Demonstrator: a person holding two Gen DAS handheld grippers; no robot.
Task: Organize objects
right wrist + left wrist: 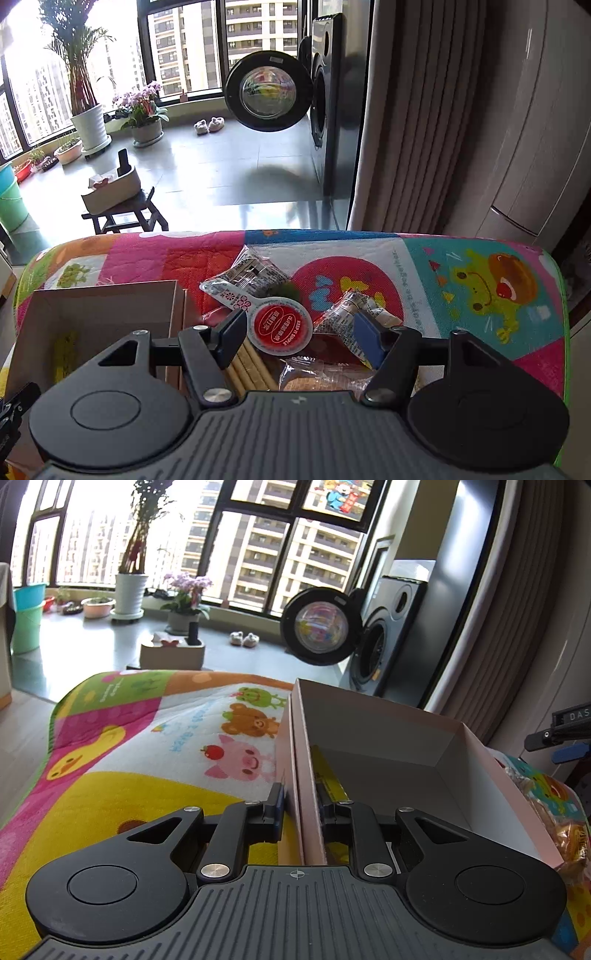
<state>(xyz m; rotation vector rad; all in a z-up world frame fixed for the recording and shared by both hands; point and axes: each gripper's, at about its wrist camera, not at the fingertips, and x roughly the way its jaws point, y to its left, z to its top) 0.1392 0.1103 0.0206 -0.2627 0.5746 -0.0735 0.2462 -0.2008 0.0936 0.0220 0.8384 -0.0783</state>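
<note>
A pink cardboard box point(406, 738) with a white inside stands on a colourful cartoon mat point(147, 738). My left gripper point(301, 806) is shut on the box's left wall, one finger outside and one inside. A yellow item point(328, 771) lies on the box floor. In the right wrist view the same box point(103, 306) sits at the left. Beside it lies a heap of snack packets point(247, 273), with a red round-labelled packet point(279, 326) on top. My right gripper point(299, 332) hangs open above that heap, over biscuit sticks point(251, 365) and a clear wrapped biscuit point(314, 380).
The mat point(443, 277) ends at a far edge with tiled floor beyond. A washing machine point(325, 103) stands with its door point(267, 92) open. A stool point(125, 218) carries a beige tray. Potted plants point(88, 122) line the window. A curtain point(424, 129) hangs at the right.
</note>
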